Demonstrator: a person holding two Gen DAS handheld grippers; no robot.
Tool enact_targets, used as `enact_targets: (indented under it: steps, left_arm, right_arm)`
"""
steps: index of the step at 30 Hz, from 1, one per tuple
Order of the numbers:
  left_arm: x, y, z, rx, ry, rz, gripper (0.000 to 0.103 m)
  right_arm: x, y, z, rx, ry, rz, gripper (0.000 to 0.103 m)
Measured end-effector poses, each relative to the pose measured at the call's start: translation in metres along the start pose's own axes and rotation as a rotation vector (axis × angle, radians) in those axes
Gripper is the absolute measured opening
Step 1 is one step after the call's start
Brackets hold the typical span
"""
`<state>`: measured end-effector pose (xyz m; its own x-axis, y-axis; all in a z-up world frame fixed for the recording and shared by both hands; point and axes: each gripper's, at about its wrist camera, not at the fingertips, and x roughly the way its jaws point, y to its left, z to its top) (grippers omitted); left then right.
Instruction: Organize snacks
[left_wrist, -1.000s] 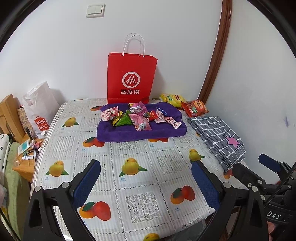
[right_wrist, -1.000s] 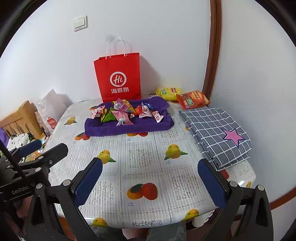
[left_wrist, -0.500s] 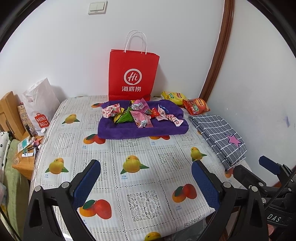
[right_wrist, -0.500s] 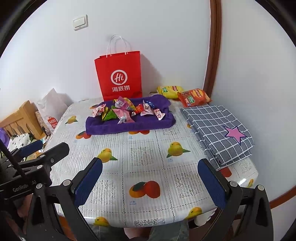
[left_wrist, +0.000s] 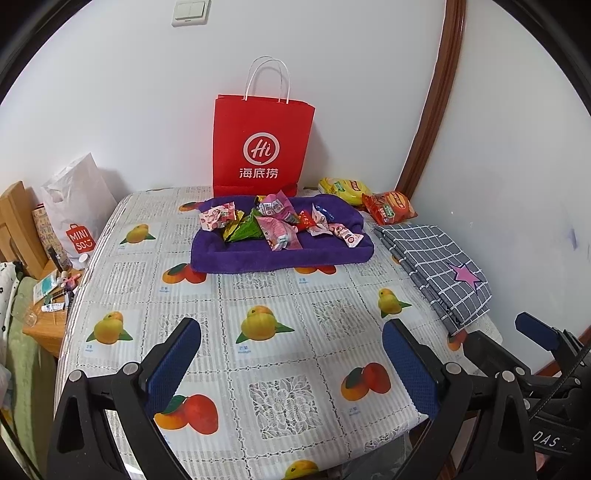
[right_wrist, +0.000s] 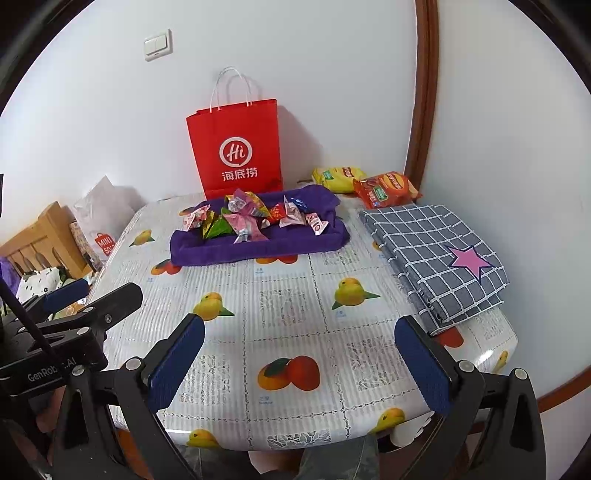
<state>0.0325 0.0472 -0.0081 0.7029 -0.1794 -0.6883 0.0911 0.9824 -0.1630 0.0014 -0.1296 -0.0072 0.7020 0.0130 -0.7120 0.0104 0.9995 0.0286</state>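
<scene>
Several small wrapped snacks lie in a heap on a folded purple towel at the back of the table; they also show in the right wrist view on the towel. A yellow chip bag and an orange chip bag lie in the back right corner. A red paper bag stands upright behind the towel. My left gripper is open and empty over the table's front edge. My right gripper is open and empty, also near the front edge.
A folded grey checked cloth with a pink star lies on the table's right side. A fruit-print tablecloth covers the table. A white shopping bag and a cluttered wooden stand sit left of the table. Walls close the back and right.
Both grippers have risen or tilted a little, so the towel and snacks sit slightly lower in both views. Nothing on the table has moved.
</scene>
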Motion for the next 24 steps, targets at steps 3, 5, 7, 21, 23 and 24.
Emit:
enact_targets:
  steps: [3,5,7,21,23,24]
  left_arm:
    - [0.0007,-0.0016,0.0001,0.004,0.003,-0.002,0.1]
    - [0.001,-0.0031,-0.0003,0.008,0.005,-0.003,0.099]
    - [0.001,-0.0043,-0.0004,0.012,0.006,-0.004,0.099]
    - [0.0007,-0.0078,-0.0001,0.018,0.006,-0.011,0.099]
    - [0.0011,-0.0079,0.0,0.018,0.01,-0.01,0.099]
    - [0.0006,-0.008,-0.0002,0.017,0.009,-0.01,0.099]
  right_arm:
    - [0.0,-0.0001,-0.0002,0.0,0.0,-0.002,0.101]
    - [-0.0001,-0.0011,-0.0006,0.001,-0.001,-0.002,0.101]
    - [-0.0006,-0.0018,-0.0012,0.002,-0.002,-0.001,0.101]
    - [-0.0057,-0.0045,-0.0013,0.007,-0.013,0.003,0.101]
    - [-0.0056,-0.0047,-0.0011,0.006,-0.012,0.003,0.101]
    - [-0.0056,-0.0047,-0.0011,0.006,-0.012,0.003,0.101]
